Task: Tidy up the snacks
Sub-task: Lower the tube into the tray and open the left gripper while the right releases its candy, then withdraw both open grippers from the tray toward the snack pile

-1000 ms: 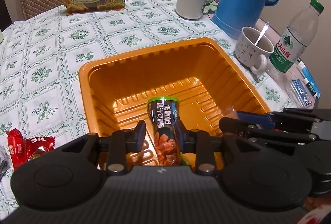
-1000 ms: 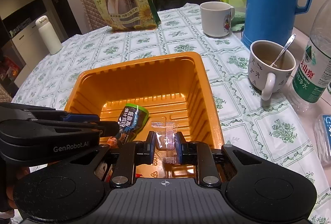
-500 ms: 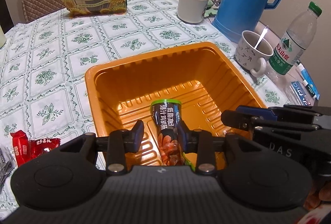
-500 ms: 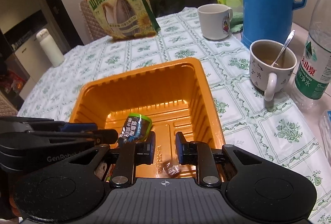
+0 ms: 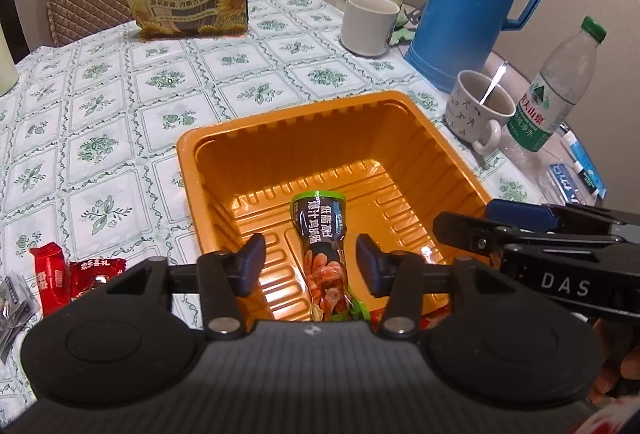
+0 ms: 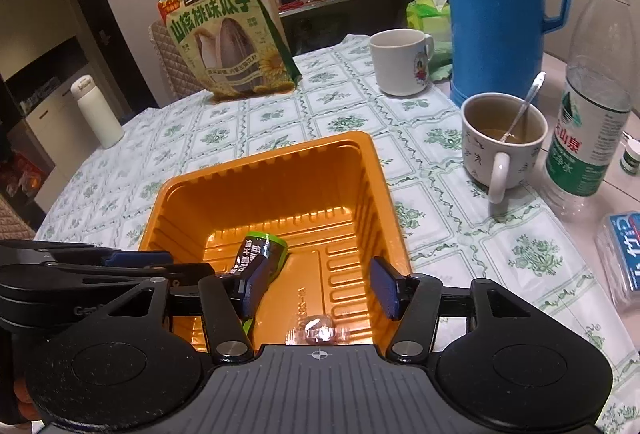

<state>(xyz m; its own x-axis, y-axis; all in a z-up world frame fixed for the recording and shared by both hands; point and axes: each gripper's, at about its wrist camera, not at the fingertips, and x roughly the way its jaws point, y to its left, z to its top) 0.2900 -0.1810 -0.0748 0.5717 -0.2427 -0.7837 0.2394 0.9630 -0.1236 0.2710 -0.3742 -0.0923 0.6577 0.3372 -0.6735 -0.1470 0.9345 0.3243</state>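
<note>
Left gripper (image 5: 311,266): jaws opening, green-capped snack pouch (image 5: 320,234) between, unpressed.
Right gripper (image 6: 318,284): opening, released; clear-wrapped candy (image 6: 319,330) inside orange tray (image 6: 376,169).

Warm indoor light from overhead, moderately bright over the table, and both views are sharp at centre. Glare streaks gleam off the ribbed floor of the orange tray (image 5: 256,169), strongest along its far inner wall in the right wrist view. The blue jug (image 6: 492,5) carries a soft sheen. Corners fall away to black vignette, and the fisheye bows the tablecloth (image 5: 100,105) grid outward at the edges. Background shelves sit dim, slightly soft
</note>
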